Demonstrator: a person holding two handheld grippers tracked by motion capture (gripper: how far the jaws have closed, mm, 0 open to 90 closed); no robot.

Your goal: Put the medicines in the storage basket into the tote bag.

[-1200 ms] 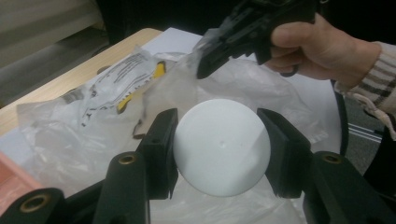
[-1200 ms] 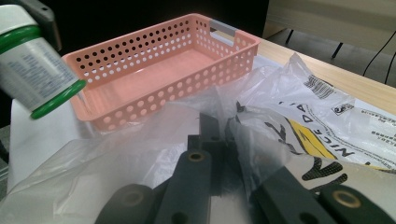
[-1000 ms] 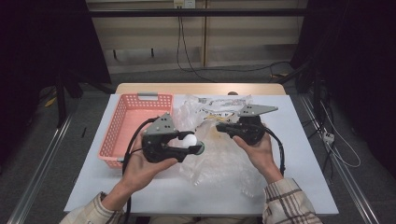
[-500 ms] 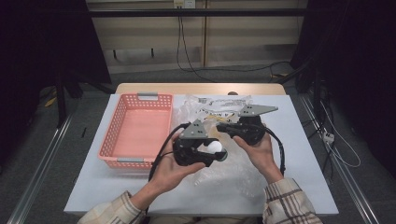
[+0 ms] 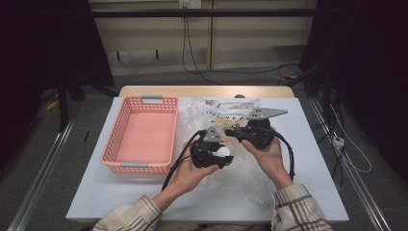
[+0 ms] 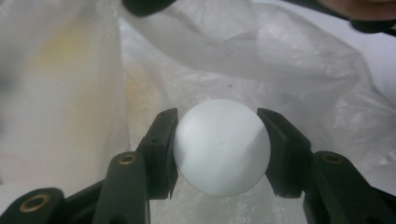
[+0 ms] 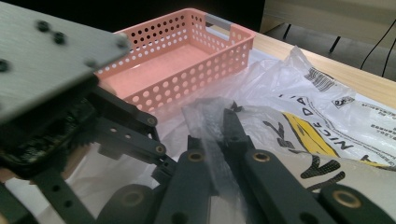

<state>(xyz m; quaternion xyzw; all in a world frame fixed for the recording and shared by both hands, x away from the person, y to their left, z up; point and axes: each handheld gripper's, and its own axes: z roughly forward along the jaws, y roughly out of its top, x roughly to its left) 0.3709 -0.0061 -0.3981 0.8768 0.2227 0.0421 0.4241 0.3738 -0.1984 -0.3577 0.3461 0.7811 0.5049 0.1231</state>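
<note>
One smooth white ball [image 6: 222, 147] sits clamped between the left gripper [image 5: 215, 150] jaws, mid-frame over the clear plastic bag [image 5: 226, 173]. The right gripper [image 7: 219, 140] pinches a fold of that bag. Bag print is partly cut off. White table [image 5: 312, 192], pink basket [image 5: 144, 132] at left, dark room.

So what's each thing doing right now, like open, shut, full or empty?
Left gripper: shut on the white ball, over the plastic bag.
Right gripper: shut, pinching the plastic bag edge.
Plastic bag: crumpled, lying on the table.
Pink basket: upright, empty.
</note>
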